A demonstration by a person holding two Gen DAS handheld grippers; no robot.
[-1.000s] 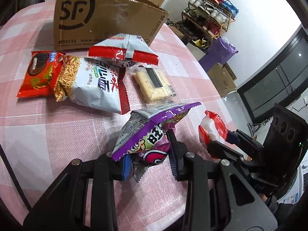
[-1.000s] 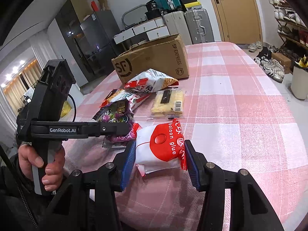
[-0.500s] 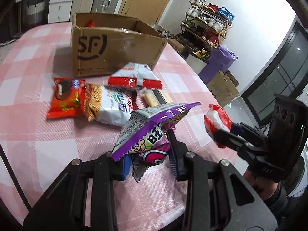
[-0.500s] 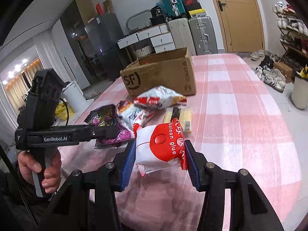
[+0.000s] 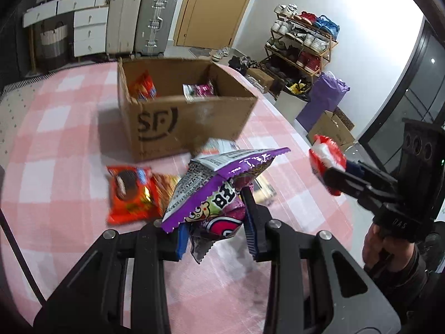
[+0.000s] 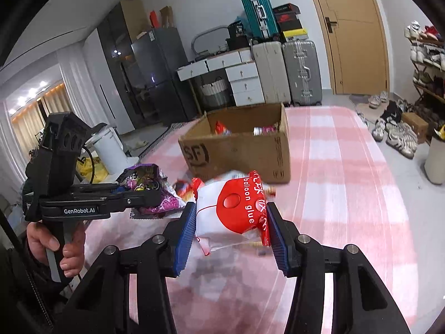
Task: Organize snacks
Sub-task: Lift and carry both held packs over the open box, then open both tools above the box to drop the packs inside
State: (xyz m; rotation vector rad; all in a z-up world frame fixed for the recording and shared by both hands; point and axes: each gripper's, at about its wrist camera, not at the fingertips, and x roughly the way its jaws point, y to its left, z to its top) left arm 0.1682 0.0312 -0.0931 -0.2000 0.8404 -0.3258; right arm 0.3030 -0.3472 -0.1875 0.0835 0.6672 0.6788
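My left gripper (image 5: pixel 215 236) is shut on a purple snack bag (image 5: pixel 219 189), held above the pink checked tablecloth (image 5: pixel 55 144). My right gripper (image 6: pixel 229 231) is shut on a red and white "balloon glue" packet (image 6: pixel 236 208), also lifted off the table. Each gripper shows in the other's view: the right one with its packet (image 5: pixel 326 157) at the right, the left one with the purple bag (image 6: pixel 147 189) at the left. An open SF cardboard box (image 5: pixel 183 122) stands ahead, with a few packets inside. An orange cookie packet (image 5: pixel 129 194) lies on the cloth before it.
More snack packets lie half hidden behind the purple bag (image 5: pixel 222 144). Beyond the table stand suitcases (image 5: pixel 155 22), white drawers (image 5: pixel 89 27) and a shoe rack (image 5: pixel 300 44). The table's right edge (image 6: pixel 389 167) drops to the floor. A person's hand (image 6: pixel 55 247) grips the left handle.
Both grippers have risen with their packets and tipped up. The box's open top and its contents now show, and the snacks on the cloth have dropped lower in both views.
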